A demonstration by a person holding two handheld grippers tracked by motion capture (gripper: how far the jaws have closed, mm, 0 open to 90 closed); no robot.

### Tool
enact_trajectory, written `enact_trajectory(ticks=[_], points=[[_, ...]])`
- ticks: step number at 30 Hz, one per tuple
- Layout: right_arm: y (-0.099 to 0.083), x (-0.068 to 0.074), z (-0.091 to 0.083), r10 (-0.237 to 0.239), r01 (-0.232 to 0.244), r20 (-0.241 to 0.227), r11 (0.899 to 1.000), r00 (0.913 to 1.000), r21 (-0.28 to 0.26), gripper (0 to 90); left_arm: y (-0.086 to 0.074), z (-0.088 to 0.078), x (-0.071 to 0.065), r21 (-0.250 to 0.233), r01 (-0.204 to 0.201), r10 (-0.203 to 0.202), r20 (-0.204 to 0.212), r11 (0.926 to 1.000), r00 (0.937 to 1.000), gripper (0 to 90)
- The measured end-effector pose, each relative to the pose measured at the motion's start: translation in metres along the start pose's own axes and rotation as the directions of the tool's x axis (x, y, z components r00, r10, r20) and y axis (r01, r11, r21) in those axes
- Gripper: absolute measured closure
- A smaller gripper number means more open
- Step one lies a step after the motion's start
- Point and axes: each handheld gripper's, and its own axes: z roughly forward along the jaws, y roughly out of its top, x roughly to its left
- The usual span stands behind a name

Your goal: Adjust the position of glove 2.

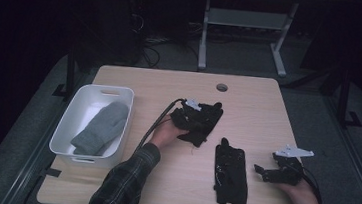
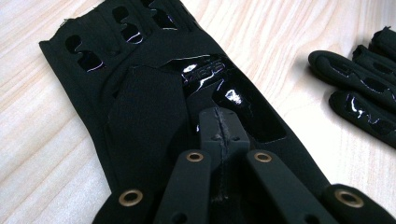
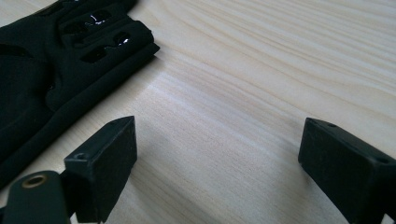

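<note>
Left gripper [image 2: 219, 135] clenched on black glove [image 2: 144, 102] — flat, glossy patches, cut-out holes, right gripper [image 3: 217, 154] released

Black glove [image 2: 154, 107]: matt cloth, glossy rubbery patches. Desk [image 3: 261, 84]: pale, smooth wood grain. Grey mitten [image 1: 100, 127]: fuzzy knit.

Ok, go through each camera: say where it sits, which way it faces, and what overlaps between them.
High view: above the person's side, facing forward and down on the table; both forearms, left gripper, right gripper.
Left gripper view: rides the left gripper, looking along its shut jaws pinching a black glove.
Right gripper view: rides the right gripper, looking low across the wood between open jaws.
Shared: the second black glove lying flat.
</note>
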Motion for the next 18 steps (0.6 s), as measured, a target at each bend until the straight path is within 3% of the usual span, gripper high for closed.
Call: enact_trajectory(ticks=[4, 8, 18], points=[[0.000, 0.000, 0.000, 0.003, -0.003, 0.000, 1.000, 1.0000, 0.001, 11.3, -0.003, -0.003, -0.004, 0.011, -0.013, 0.013, 0.005, 0.9999, 0.9999, 89.4], [0.000, 0.000, 0.000, 0.001, -0.001, 0.001, 1.000, 1.0000, 0.000, 11.2, -0.011, -0.008, -0.011, 0.000, 0.001, -0.001, 0.012, 1.0000, 0.9999, 89.4], [0.000, 0.000, 0.000, 0.002, -0.002, 0.002, 1.000, 1.0000, 0.001, 11.3, -0.037, -0.028, -0.035, -0.003, 0.003, -0.003, 0.051, 1.0000, 0.9987, 89.4]])
